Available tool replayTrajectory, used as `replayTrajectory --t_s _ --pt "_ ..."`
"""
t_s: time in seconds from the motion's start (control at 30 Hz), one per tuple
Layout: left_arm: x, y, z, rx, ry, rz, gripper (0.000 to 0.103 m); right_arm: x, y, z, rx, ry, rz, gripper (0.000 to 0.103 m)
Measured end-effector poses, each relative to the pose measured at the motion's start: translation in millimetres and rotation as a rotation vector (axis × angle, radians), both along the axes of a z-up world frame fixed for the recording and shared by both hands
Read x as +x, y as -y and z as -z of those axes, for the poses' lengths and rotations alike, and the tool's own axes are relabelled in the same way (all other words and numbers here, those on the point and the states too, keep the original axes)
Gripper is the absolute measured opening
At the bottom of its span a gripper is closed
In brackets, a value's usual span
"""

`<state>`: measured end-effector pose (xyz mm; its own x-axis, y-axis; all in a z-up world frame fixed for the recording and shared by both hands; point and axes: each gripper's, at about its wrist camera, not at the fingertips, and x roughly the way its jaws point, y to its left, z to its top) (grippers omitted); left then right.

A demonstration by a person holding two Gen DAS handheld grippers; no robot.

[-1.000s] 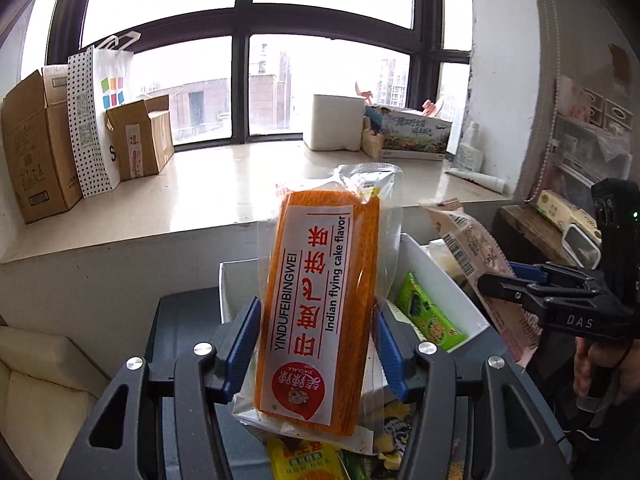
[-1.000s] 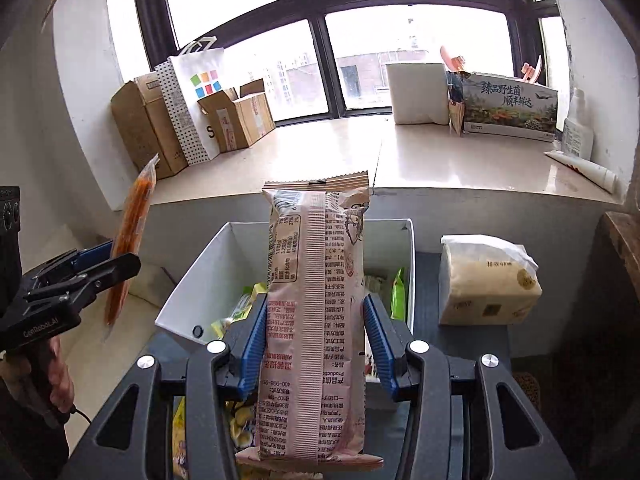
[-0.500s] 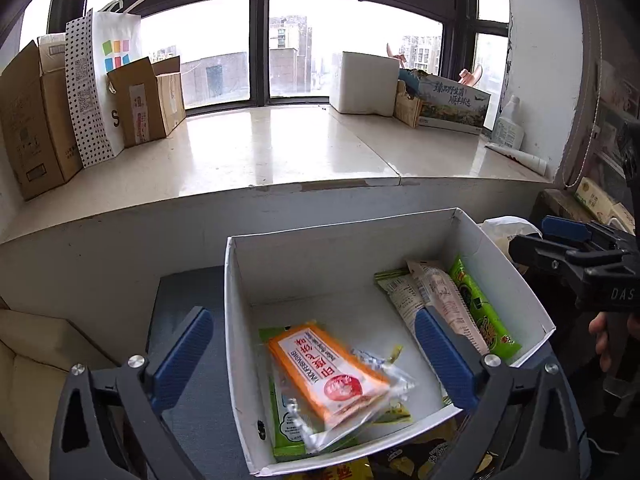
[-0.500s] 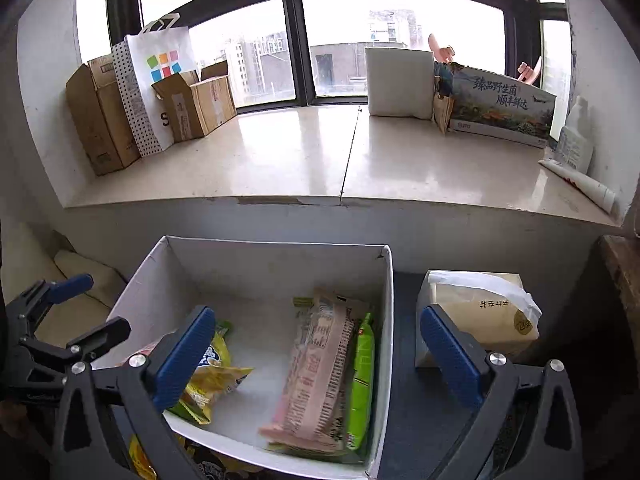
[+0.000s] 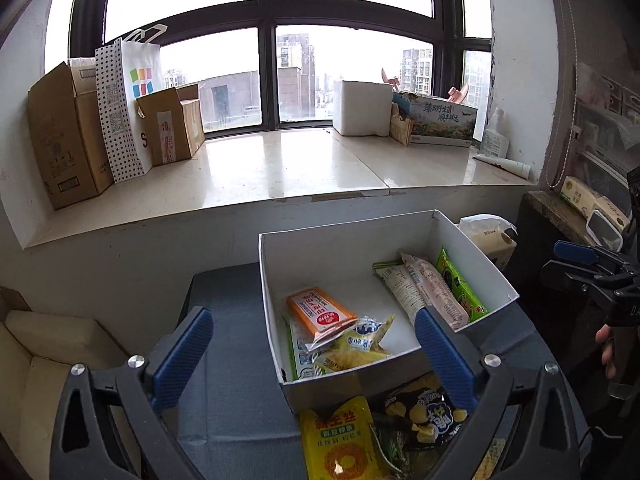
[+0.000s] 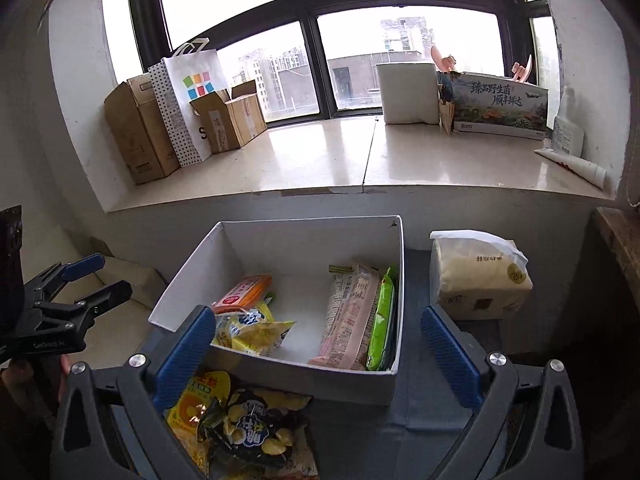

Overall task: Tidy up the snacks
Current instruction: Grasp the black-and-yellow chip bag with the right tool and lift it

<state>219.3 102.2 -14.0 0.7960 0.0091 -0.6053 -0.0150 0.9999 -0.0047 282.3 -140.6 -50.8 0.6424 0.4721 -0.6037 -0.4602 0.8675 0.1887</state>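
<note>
A white box stands on a grey-blue surface below the window sill. Inside it lie the orange flying-cake pack, a pinkish long pack, a green pack and a yellow bag. In front of the box lie a yellow pack and a dark chips bag. My left gripper is open and holds nothing, just short of the box. My right gripper is open and holds nothing too, over the box's near wall.
A tissue pack sits right of the box. The sill carries cardboard boxes, a paper bag, a white box and a printed carton. A cream cushion lies at the left.
Both grippers let go of their packs: the orange pack and the pinkish pack now lie in the box. Both jaws went from shut to wide open, and both grippers pulled back from the box.
</note>
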Motion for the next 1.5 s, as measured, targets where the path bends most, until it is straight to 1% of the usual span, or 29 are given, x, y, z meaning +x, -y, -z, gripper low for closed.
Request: replayTrajectory --t_s 0.07,0.2,0.3,0.43,0.5,0.63,0.87,1.07,1.2,1.23,1.27,1.3,1.33,1.4,1.5 --pt "-23 -1 -2 -0.01 0.007 0.006 0.103 -21 8 5 0.005 0.002 -0.008 0.103" --pt "-68 -2 2 -0.032 0.013 0.006 0.103 -58 18 25 0.018 -0.037 -0.029 0.103" --pt "-94 -1 10 -0.044 0.008 0.0 0.103 -70 15 52 0.014 -0.116 -0.043 0.103" --pt "-115 3 22 -0.048 -0.014 -0.013 0.103 -74 -2 88 -0.008 -0.204 -0.056 0.103" --pt "-123 3 27 -0.063 -0.026 -0.009 0.103 -73 -13 99 -0.01 -0.227 -0.068 0.103" --pt "-135 5 35 -0.035 -0.04 -0.024 0.103 -66 -34 110 -0.026 -0.257 -0.093 0.103" --pt "-151 10 46 -0.017 -0.062 -0.011 0.103 -33 -70 127 -0.091 -0.291 -0.088 0.103" --pt "-156 4 61 -0.043 -0.106 -0.019 0.103 -2 -89 151 -0.159 -0.349 -0.061 0.103" --pt "-159 -1 63 -0.051 -0.098 -0.021 0.103 3 -97 163 -0.189 -0.371 -0.077 0.103" --pt "-159 -2 64 -0.058 -0.101 -0.022 0.103 4 -97 166 -0.183 -0.382 -0.083 0.102" --pt "-159 -3 65 -0.061 -0.104 -0.025 0.103 4 -97 168 -0.168 -0.396 -0.089 0.097" --pt "-158 -4 65 -0.059 -0.106 -0.028 0.103 5 -98 169 -0.153 -0.406 -0.099 0.093" --pt "-158 -4 67 -0.055 -0.108 -0.031 0.103 5 -97 168 -0.15 -0.394 -0.108 0.083" --pt "-157 -4 69 -0.052 -0.115 -0.033 0.103 3 -96 166 -0.159 -0.389 -0.113 0.074" --pt "-156 -4 73 -0.071 -0.123 -0.026 0.103 -1 -92 165 -0.166 -0.374 -0.125 0.06"
